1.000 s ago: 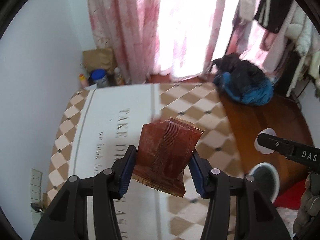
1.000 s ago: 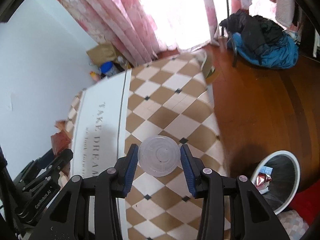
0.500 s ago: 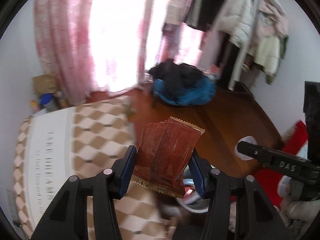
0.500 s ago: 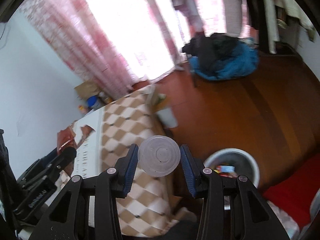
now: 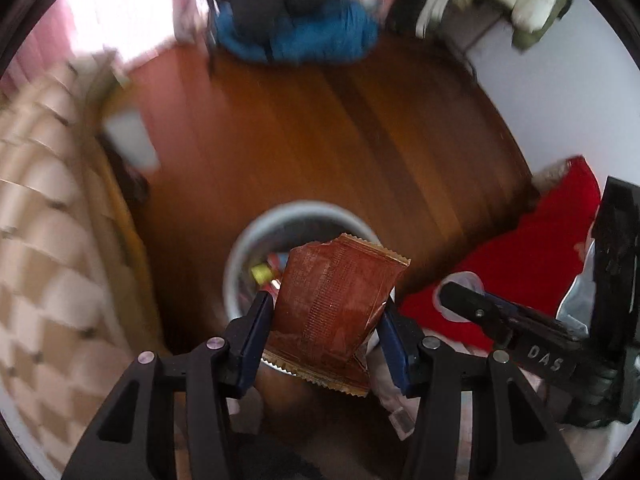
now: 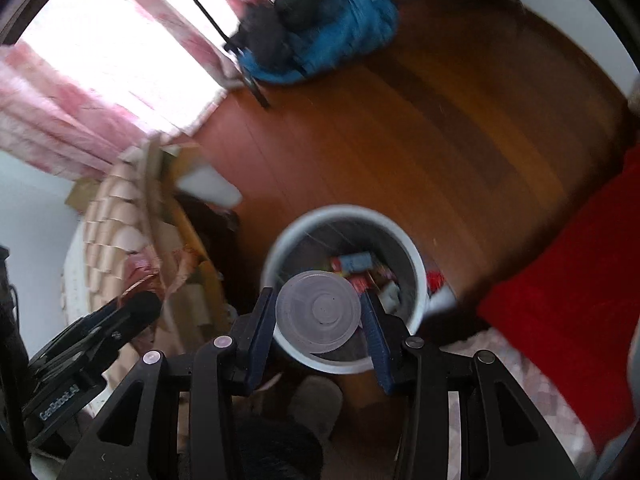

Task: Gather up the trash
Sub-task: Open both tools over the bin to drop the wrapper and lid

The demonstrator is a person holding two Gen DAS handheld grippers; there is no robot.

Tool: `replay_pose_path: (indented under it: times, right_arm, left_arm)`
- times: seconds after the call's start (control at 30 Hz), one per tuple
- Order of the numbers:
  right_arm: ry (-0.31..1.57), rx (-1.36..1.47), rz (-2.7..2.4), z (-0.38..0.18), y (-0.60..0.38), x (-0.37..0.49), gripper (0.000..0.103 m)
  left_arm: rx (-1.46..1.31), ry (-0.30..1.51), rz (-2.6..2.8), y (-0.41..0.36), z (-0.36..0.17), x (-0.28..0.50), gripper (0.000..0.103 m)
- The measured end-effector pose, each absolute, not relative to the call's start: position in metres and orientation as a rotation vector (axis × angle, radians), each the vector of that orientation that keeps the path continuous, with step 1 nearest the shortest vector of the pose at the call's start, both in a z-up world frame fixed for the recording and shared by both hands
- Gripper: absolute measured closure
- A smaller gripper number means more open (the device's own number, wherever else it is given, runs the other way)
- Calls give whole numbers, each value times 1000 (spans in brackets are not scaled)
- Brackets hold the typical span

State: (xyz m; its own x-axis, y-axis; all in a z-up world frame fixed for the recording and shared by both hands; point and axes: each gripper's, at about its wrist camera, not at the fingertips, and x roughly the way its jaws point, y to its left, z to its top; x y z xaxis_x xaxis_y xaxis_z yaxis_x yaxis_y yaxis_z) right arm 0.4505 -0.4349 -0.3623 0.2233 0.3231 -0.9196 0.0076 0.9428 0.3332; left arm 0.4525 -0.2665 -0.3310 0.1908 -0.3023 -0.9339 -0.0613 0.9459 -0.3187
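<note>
My left gripper (image 5: 325, 334) is shut on a brown snack wrapper (image 5: 334, 314) and holds it above a white round trash bin (image 5: 240, 258) on the wooden floor. My right gripper (image 6: 318, 320) is shut on a clear plastic cup (image 6: 318, 312), seen bottom-on, over the same trash bin (image 6: 414, 262). The bin holds several pieces of coloured trash (image 6: 356, 262). The right gripper also shows at the right of the left wrist view (image 5: 452, 300), and the left gripper at the left of the right wrist view (image 6: 136, 308).
A checkered bed cover (image 5: 44, 216) lies at the left. A red cloth (image 6: 572, 312) lies at the right on the floor. A blue and black pile of clothes (image 6: 320, 44) sits far across the brown wooden floor (image 6: 400, 132). Pink curtains (image 6: 60, 120) hang at the window.
Both grippers have swung from over the bed to the right and down, and now hang over the trash bin, still holding the wrapper and the cup.
</note>
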Motion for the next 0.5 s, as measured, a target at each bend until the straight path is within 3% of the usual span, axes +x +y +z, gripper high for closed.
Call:
replay_pose_path:
  times: [0.13,0.2,0.27,0.4,0.5]
  right_arm:
    - [1411,303,199,-412,-446,465,58]
    - [1438,307,191,-431,-448,468,58]
    - [1466,311,186,-446,-452,470,58]
    - [1499,306,183,-465,-450,472,57]
    - [1503,304,180,-468,-451,469,39]
  left_arm:
    - [-309,1460,-177,-273,-362,472,47]
    - [-309,1470,-171,-272,-369,478,31]
    - [-318,1475,-158,-272,-373,480,6]
    - [-298,1477,-105,-264,-374,477,4]
    - [-274,1460,-64,-261,-369,466,4]
